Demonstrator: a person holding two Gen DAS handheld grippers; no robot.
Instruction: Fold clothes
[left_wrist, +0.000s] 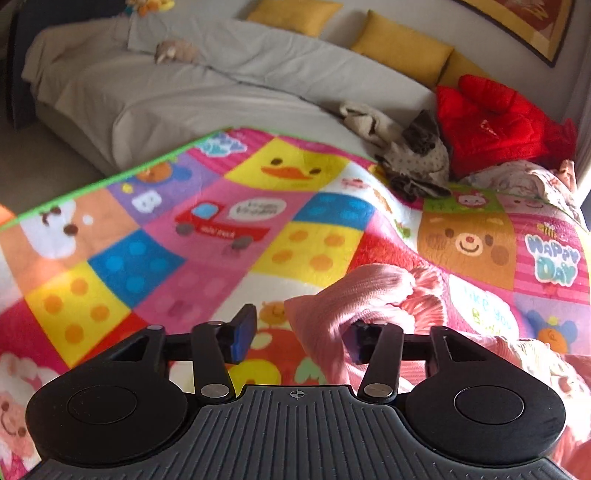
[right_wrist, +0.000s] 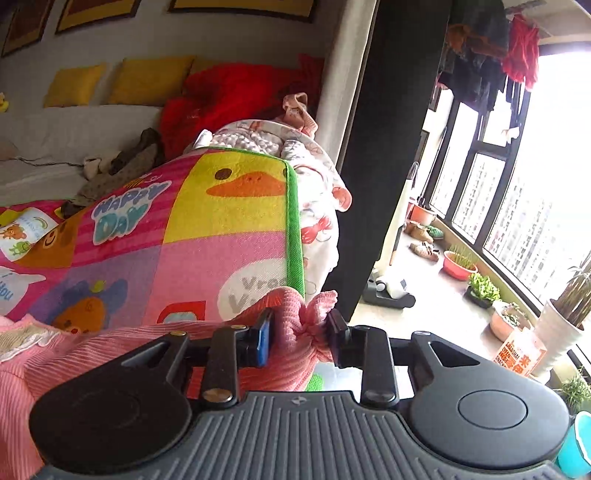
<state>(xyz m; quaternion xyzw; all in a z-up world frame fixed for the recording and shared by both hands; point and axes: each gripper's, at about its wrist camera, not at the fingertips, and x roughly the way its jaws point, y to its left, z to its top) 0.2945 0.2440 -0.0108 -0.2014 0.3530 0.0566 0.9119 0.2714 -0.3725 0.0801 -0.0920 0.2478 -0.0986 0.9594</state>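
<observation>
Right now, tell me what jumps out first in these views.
The cartoon patchwork blanket fills the foreground, its yellow duck square near the far edge. A red plush garment is heaped behind it on the right. Pink knit clothing bunches between the right gripper's fingers.

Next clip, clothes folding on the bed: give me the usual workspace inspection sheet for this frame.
Surface: patchwork cartoon blanket with green edging, spread over a bed with a grey sheet.
Job's things: pink knit garment, crumpled on the blanket.
Clutter: red jacket, brown dotted clothes, white printed clothes, yellow pillows.
Grippers: left gripper open, garment edge between the jaws, left pad clear of it; right gripper with a bunch of the pink knit between its jaws, pad contact unclear.
Cables: thin cord on the sheet.
Surroundings: framed pictures, window, potted plants, hanging laundry.
</observation>
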